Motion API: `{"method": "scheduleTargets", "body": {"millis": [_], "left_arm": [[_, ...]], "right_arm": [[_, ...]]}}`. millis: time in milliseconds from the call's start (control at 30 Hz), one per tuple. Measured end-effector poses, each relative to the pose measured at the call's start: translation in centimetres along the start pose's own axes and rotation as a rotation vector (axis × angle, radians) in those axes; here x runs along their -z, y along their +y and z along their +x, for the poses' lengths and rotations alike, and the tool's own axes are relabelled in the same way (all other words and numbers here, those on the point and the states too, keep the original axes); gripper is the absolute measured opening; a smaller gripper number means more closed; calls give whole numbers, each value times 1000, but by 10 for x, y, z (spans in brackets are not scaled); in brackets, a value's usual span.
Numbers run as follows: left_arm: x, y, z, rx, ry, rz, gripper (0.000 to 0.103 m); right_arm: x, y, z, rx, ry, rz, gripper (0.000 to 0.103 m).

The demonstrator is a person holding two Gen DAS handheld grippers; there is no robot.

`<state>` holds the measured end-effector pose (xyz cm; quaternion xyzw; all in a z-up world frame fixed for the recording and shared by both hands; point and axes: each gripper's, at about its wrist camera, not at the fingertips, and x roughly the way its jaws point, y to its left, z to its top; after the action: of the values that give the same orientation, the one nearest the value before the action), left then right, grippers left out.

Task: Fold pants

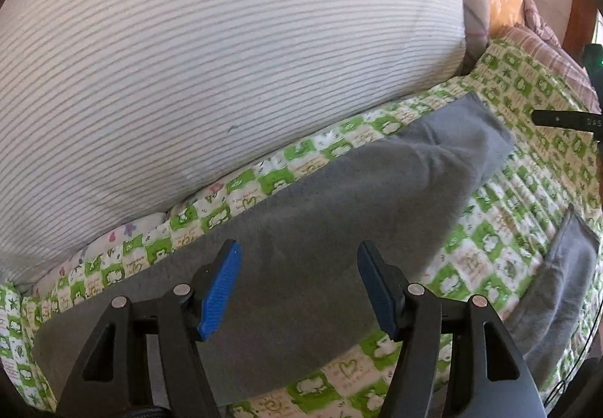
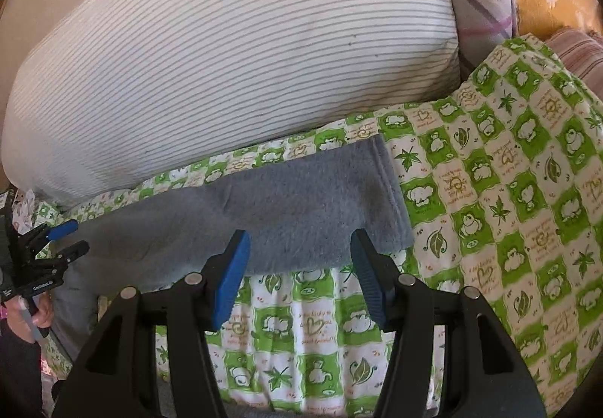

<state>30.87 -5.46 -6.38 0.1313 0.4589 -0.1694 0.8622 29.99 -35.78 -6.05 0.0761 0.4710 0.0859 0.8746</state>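
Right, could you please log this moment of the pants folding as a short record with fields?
garment: grey pants, lying spread on the quilt, both legs visible
surface: green-and-white patterned quilt
behind: striped white pillow
left gripper: open, above a pant leg, holding nothing
right gripper: open, near the hem of a leg, holding nothing
fold: not yet started
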Motion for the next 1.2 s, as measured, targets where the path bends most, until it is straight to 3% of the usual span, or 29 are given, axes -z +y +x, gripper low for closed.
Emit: {"method": "scheduleTargets", "body": {"millis": [133,300,433,533,733,833,967,1100,1200], "left_arm": [[15,3,-3,37,14,-7,65],[19,-3,-6,47,13,29,67],[-5,1,7,42,-4,86,74],[-25,12,35,67,29,127,74],[-51,15,79,145,87,164,74],[-61,3,94,194,100,207,74],[-74,-21,112,188,111,260,74],[-86,-48,134,187,144,320,75],[-88,-65,151,185,204,332,75]], "right_arm": [[17,1,-1,-46,20,14,57],[37,17,4,-14,38,-54,57],[14,1,15,-23,12,-11,57],[-10,-8,26,21,-1,-46,57],[-54,-31,71,96,55,-72,57],[-65,-45,93,70,91,-44,57],[-75,-58,121,97,136,-26,57],[-77,-64,137,58,158,-17,58],[-77,-63,146,36,178,-39,66]]}}
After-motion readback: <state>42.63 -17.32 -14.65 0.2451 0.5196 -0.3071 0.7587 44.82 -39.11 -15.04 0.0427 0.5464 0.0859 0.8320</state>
